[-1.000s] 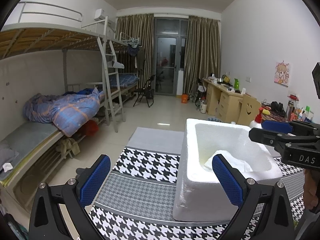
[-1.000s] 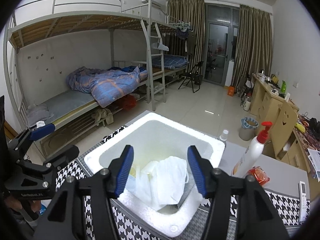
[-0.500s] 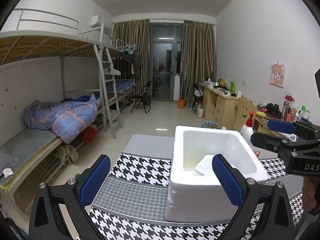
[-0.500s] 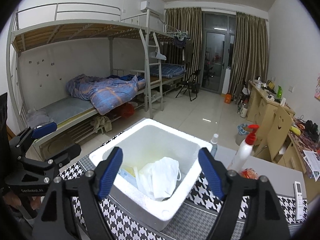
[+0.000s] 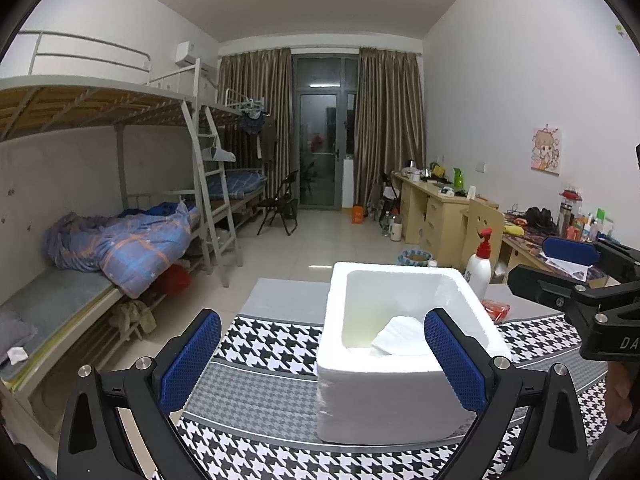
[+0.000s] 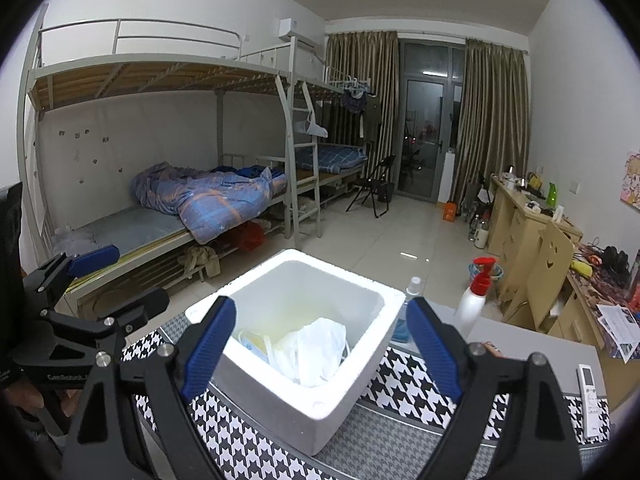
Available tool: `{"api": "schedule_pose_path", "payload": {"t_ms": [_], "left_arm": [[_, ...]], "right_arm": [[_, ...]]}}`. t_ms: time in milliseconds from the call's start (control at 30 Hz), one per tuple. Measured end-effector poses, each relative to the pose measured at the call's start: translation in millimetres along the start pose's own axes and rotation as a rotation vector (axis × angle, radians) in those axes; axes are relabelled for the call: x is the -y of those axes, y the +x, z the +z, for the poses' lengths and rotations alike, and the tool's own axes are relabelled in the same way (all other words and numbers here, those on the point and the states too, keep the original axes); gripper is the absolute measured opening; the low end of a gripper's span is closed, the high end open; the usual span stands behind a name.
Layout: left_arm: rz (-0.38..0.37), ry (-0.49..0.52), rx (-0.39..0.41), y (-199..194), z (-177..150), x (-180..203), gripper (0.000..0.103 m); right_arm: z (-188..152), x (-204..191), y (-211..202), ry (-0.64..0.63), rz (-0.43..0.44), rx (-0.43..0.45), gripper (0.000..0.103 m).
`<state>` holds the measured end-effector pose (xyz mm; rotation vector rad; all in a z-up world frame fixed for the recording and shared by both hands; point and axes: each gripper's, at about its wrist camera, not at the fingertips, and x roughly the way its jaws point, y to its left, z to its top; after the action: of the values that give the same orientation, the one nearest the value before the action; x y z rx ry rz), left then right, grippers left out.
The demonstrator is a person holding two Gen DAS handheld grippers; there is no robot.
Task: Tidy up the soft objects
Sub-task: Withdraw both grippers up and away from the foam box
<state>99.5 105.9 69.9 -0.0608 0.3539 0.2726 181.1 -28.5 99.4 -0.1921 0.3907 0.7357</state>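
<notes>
now both tongs stand wide and empty, right tongs [image 6: 320,344] just opened. ahead of them, the white bag [image 6: 312,346] lies inside the foam box [image 6: 340,396]; pump bottle [image 6: 474,300] beyond. left tongs [image 5: 320,364] read "cenrobot".

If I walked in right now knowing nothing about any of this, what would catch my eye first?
Probably the white foam box on the black-and-white houndstooth cloth, with a crumpled white plastic bag lying inside it. Framing it are the blue-padded jaws of the right gripper, which have just been opening and hold nothing. Behind, a rumpled blue quilt spills over the lower bunk on the left.
</notes>
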Motion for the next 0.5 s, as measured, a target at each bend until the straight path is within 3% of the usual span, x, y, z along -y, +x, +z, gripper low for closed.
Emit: {"api": "schedule_pose_path", "payload": {"t_ms": [500], "left_arm": [[-0.038, 0.024, 0.029, -17, 2, 16, 0.102]], "right_arm": [[-15, 9, -23, 0.029, -0.029, 0.033, 0.091]]}}
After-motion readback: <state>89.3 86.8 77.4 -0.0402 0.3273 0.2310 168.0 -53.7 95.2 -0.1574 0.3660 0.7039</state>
